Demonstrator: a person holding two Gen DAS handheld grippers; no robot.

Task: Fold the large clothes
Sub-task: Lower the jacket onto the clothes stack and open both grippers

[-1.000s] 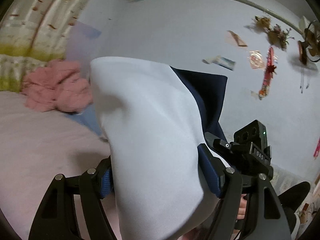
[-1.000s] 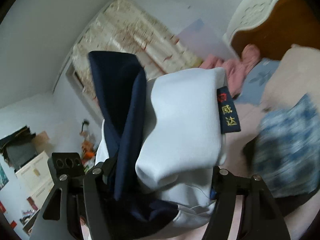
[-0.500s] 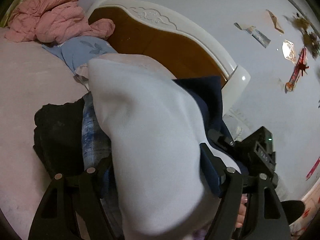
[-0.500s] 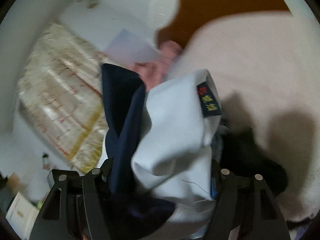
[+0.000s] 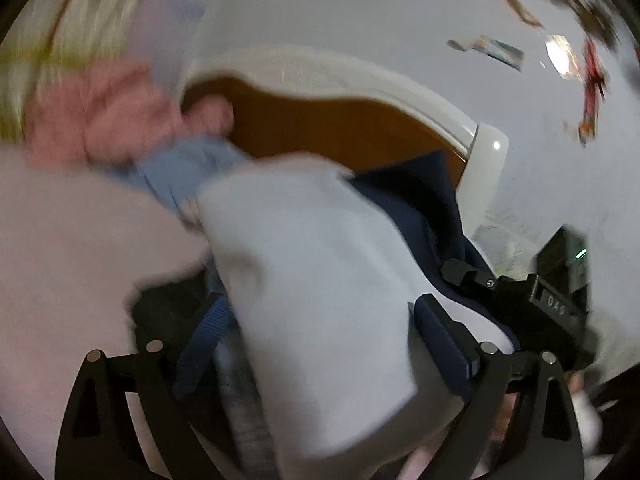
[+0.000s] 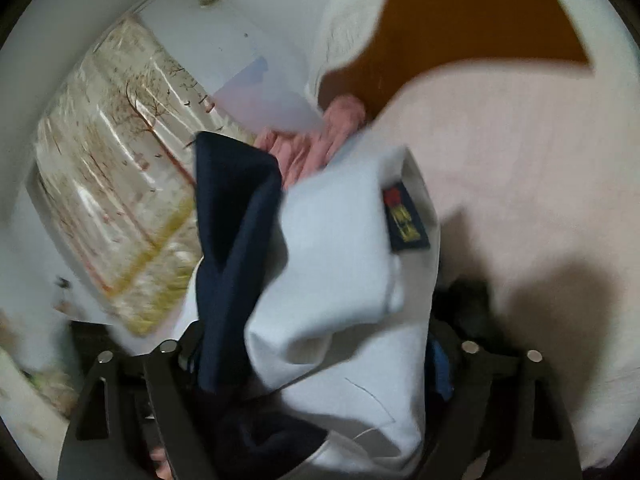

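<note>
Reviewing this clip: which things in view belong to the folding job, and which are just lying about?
Job:
white and navy garment
left gripper, jaws shut on it
right gripper, likewise

Lying about:
pink blanket
blue cloth
dark clothes
headboard

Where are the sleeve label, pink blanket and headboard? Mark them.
sleeve label (image 6: 405,219), right wrist view, on its navy middle with the yellow characters.
pink blanket (image 5: 100,120), left wrist view, on the blurred crumpled bulk.
headboard (image 5: 340,128), left wrist view, on the brown panel below the white rim.
</note>
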